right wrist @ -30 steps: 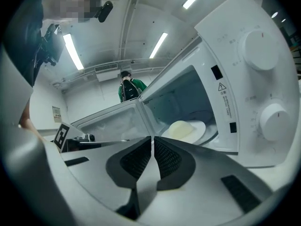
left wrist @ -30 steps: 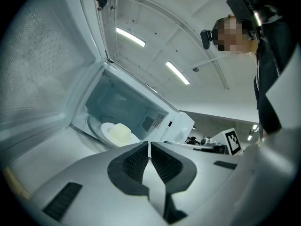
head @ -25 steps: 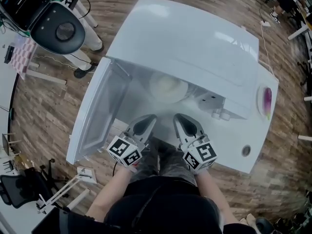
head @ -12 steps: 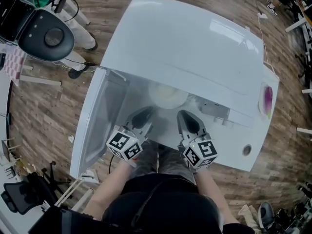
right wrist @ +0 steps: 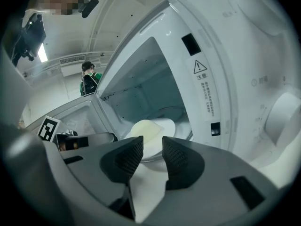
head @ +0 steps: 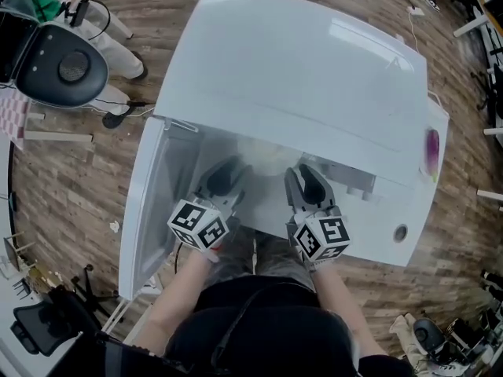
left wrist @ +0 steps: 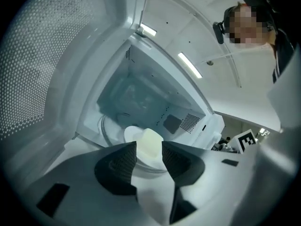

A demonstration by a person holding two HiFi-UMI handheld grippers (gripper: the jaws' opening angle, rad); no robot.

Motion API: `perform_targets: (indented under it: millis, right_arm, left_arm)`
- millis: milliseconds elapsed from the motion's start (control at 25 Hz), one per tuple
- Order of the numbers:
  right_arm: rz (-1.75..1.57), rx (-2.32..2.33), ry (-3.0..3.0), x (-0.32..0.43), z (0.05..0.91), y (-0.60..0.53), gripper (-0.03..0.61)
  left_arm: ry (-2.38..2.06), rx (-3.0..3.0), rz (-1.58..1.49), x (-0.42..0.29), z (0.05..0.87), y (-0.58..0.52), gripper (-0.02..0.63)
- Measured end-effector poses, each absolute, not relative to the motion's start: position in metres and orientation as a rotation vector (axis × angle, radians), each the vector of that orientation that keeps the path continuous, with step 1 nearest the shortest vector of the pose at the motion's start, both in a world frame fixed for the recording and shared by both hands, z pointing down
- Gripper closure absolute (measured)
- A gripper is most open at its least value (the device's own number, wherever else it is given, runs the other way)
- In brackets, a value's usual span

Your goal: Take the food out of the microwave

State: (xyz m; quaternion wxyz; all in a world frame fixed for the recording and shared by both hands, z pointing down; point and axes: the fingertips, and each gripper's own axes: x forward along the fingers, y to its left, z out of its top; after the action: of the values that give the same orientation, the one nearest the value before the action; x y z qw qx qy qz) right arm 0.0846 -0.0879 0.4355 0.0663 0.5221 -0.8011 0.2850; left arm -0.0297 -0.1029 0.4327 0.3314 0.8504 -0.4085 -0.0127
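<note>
Where writing can be read, it is confined to the microwave [head: 299,77]: a warning label [right wrist: 201,68] on the front frame beside the cavity carries a black triangle with an exclamation mark, the characters 注意, and smaller lines too fine to read. Faint characters near the control dial [right wrist: 282,117] cannot be made out. No brand name is visible.

White throughout, the microwave has its door [head: 153,203] swung fully open at its left side. Wood-plank floor [head: 78,171] surrounds it, with a dark office chair [head: 59,65] near the upper left. What carries the microwave cannot be seen. Strip lights [left wrist: 190,65] run across a white ceiling, and a person in a green top [right wrist: 89,81] stands in the background.

The food [left wrist: 149,145] is a pale, cream-yellow, smooth rounded lump on a white plate [right wrist: 169,125], which rests on the turntable at the middle of the cavity floor.

Both tools point into the cavity opening. The left gripper [left wrist: 149,149] has jaws standing apart, having just been opening; nothing is between the pads, and the food lies beyond the gap. The right gripper [right wrist: 153,147] is in the same condition: jaws parted, just opened, clamped on nothing, with the food ahead of them.
</note>
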Motion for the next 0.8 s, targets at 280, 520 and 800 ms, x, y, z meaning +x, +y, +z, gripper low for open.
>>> perform_targets:
  millis: [280, 520, 800]
  right_arm:
    - [0.850, 1.615, -2.371, 0.089, 0.438, -0.096, 0.436]
    - [0.813, 1.626, -2.337, 0.092, 0.441, -0.099, 0.436]
    - [0.753, 1.643, -2.304, 0.093, 0.441, -0.108, 0.436]
  left_arm:
    - [-1.066, 2.199, -0.013, -0.031, 0.438, -0.108, 0.430]
    - [-1.096, 2.173, 0.043, -0.028, 0.444, -0.112, 0.381]
    - [-1.100, 2.216, 0.233, -0.023, 0.445, -0.115, 0.353]
